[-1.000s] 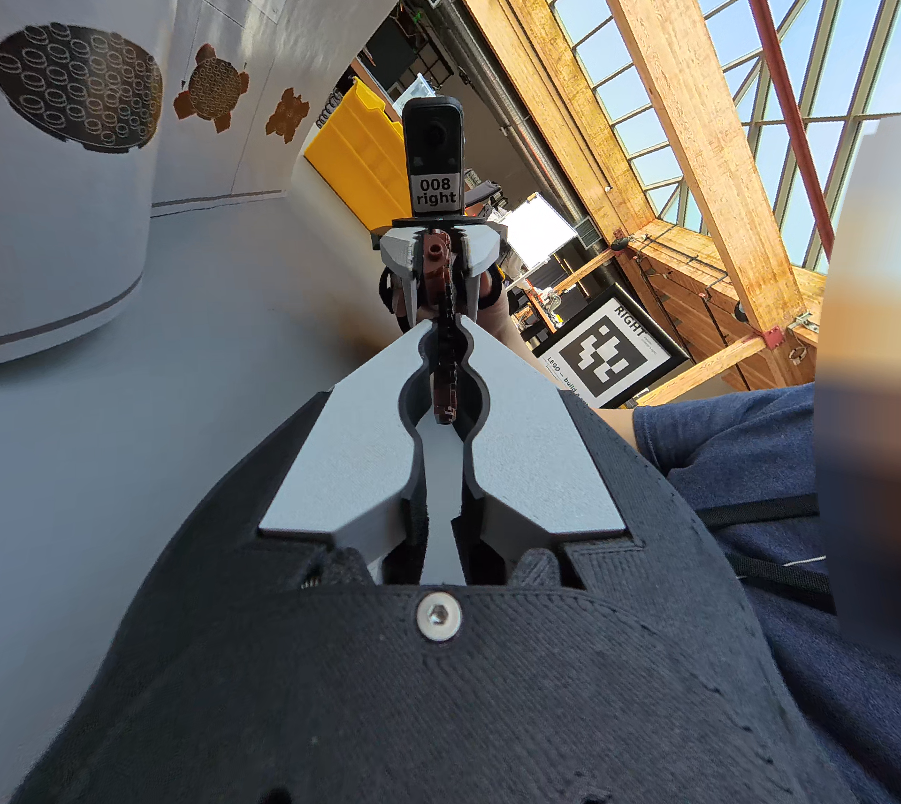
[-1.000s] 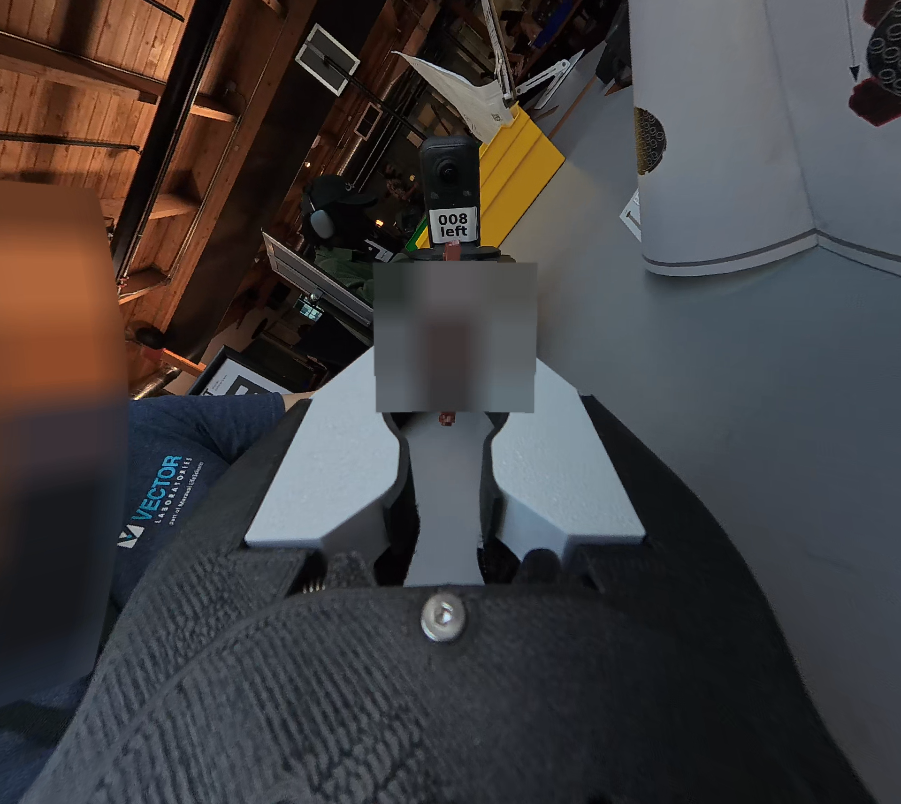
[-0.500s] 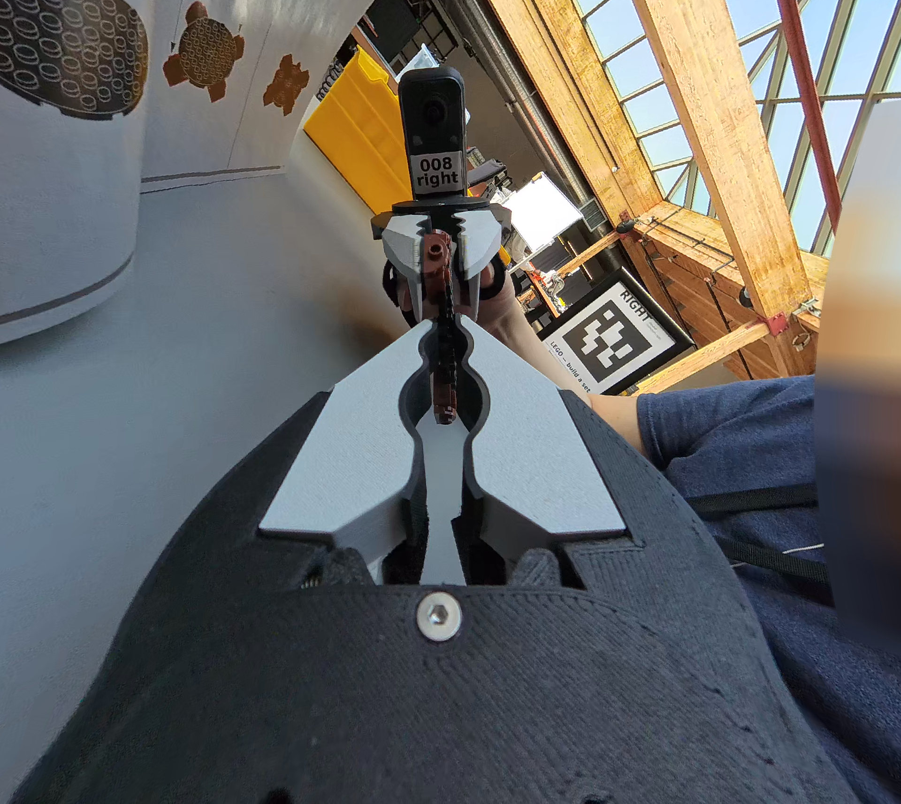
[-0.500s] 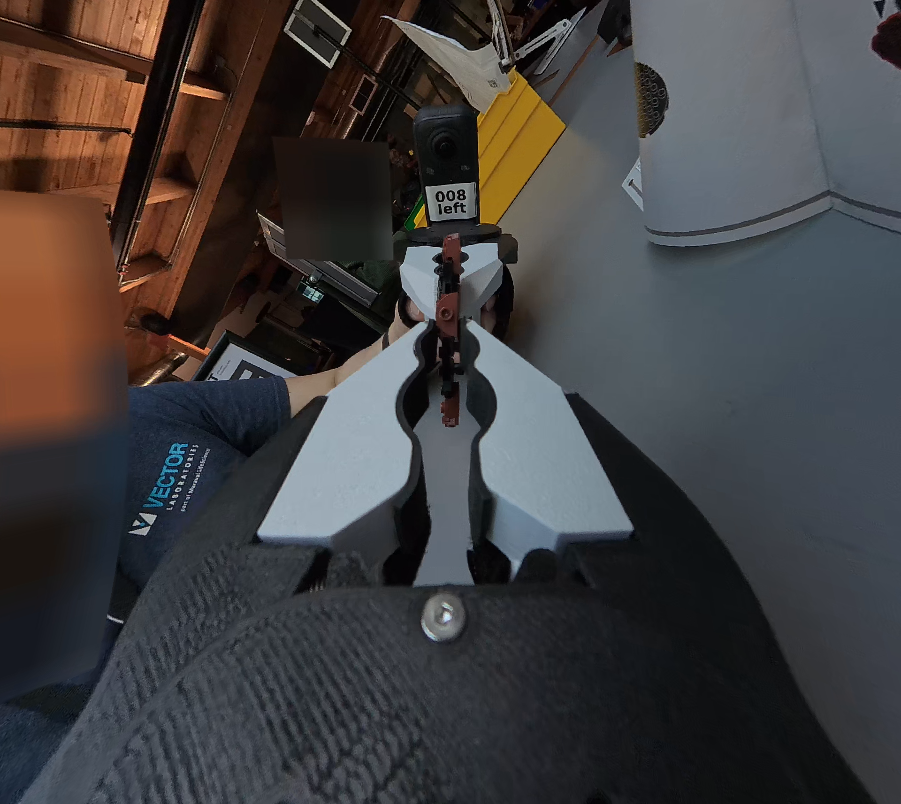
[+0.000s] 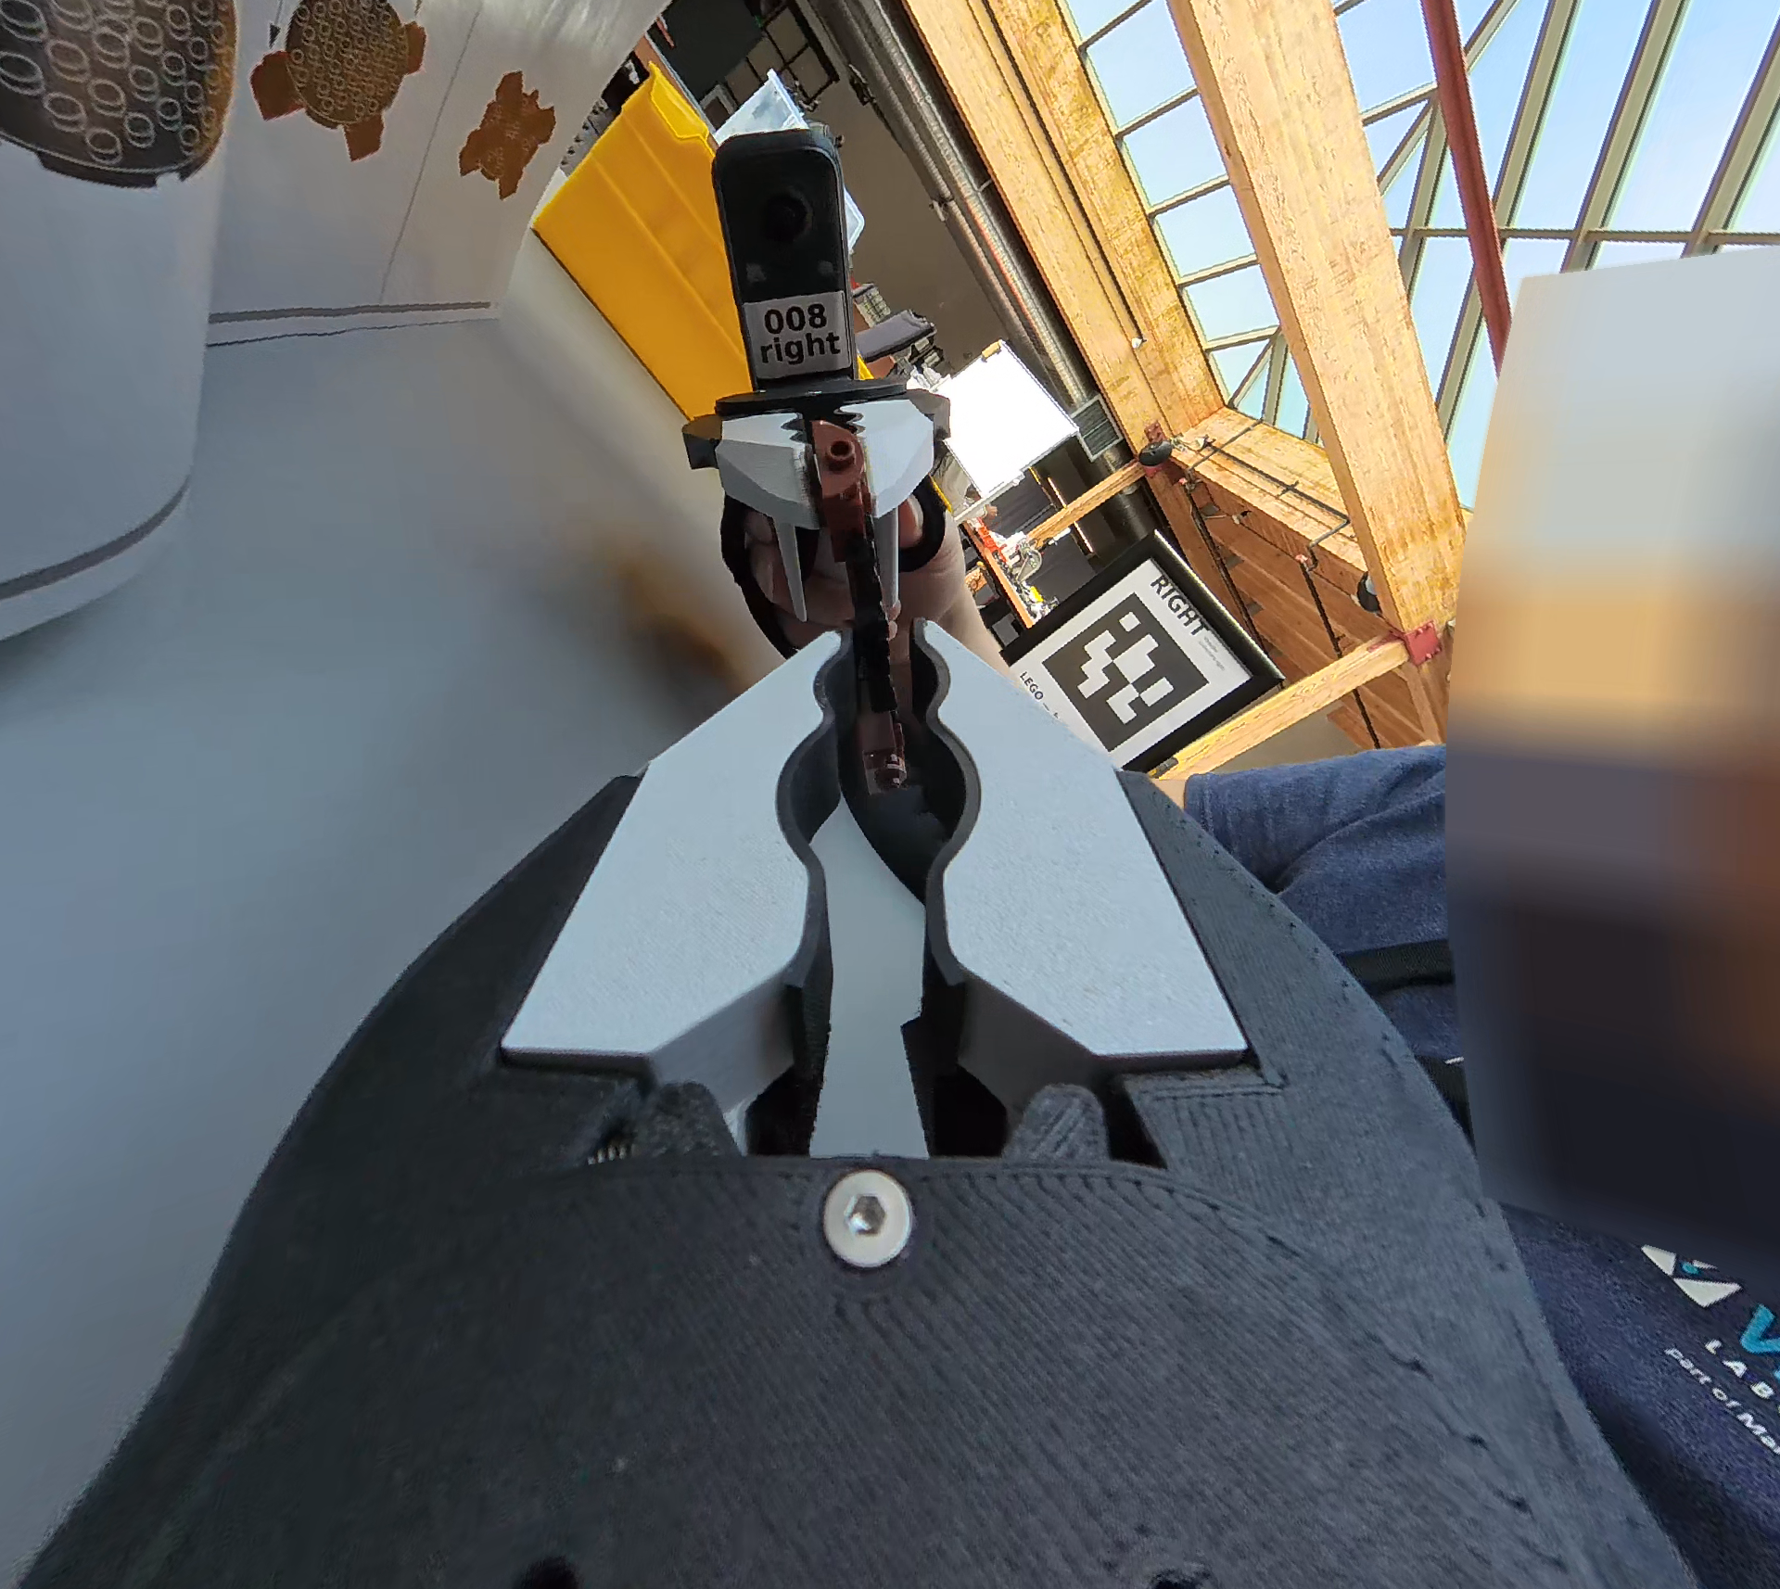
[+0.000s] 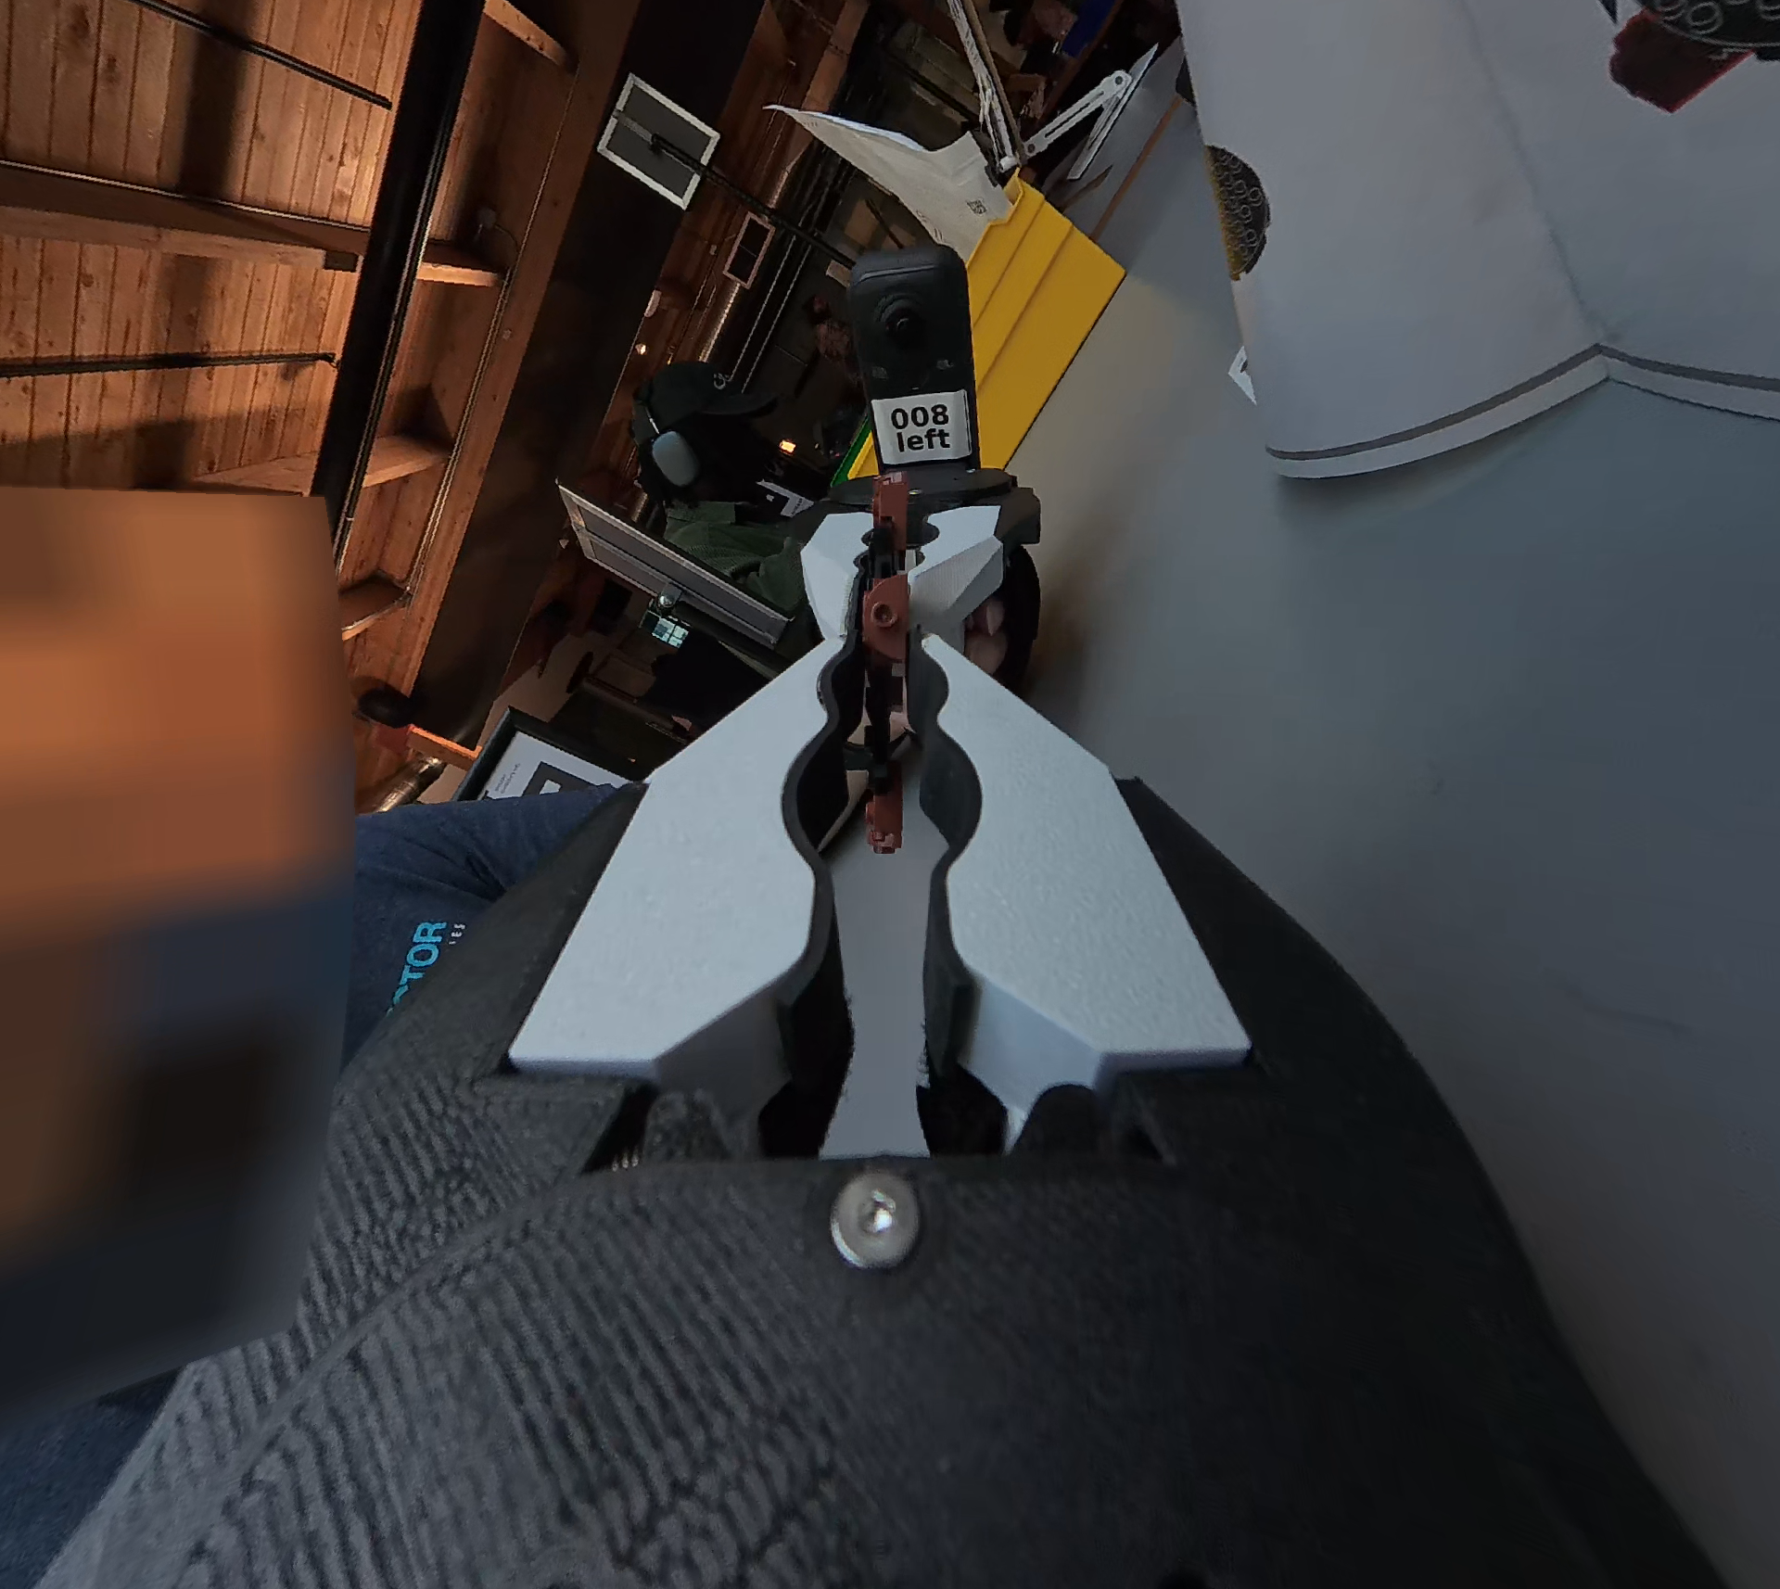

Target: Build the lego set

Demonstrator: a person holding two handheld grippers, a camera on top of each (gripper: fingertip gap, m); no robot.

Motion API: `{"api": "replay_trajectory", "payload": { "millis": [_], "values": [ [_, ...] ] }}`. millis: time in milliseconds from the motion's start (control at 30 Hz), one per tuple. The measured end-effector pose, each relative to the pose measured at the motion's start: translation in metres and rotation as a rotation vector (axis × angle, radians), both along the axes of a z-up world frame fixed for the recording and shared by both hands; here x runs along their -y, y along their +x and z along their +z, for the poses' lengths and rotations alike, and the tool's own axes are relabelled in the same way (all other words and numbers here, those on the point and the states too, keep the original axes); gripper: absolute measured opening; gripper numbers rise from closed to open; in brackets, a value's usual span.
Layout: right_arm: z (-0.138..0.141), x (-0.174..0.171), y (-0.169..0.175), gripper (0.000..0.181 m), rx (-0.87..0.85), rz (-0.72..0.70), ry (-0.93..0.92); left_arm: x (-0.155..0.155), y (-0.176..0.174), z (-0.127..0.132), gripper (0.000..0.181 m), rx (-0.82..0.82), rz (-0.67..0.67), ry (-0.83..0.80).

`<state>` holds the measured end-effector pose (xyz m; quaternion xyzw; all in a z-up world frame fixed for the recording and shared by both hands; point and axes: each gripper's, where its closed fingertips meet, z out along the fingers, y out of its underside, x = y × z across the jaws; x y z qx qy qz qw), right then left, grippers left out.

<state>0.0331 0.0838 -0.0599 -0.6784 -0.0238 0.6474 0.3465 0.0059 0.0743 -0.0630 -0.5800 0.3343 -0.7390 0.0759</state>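
you hold the thin brown-and-black lego assembly [image 5: 872, 637] edge-on between both tongs, left tongs [image 5: 878, 657] and right tongs [image 6: 881, 666] each clenched on an end, likely pressing parts together; next, squeeze straight without twisting.

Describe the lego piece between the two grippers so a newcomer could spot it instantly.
Above the grey table, the left gripper and right gripper meet tip to tip. Clamped edge-on between them is the lego assembly: a thin black studded plate with reddish-brown bits on its ends, the only real bricks here, unlike the printed instruction sheet.
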Motion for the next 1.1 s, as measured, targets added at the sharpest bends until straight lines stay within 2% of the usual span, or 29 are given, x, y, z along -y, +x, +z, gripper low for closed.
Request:
{"api": "replay_trajectory", "payload": {
  "millis": [133,1100],
  "values": [
    [-0.001,0.0,-0.001,0.006,-0.009,0.004,-0.01,-0.001,0.0,-0.003,0.003,-0.018,0.018,0.032],
    [-0.008,0.002,-0.005,0.007,0.007,0.026,-0.033,-0.013,-0.001,-0.002,0.002,-0.012,0.077,0.039]
  ]
}}
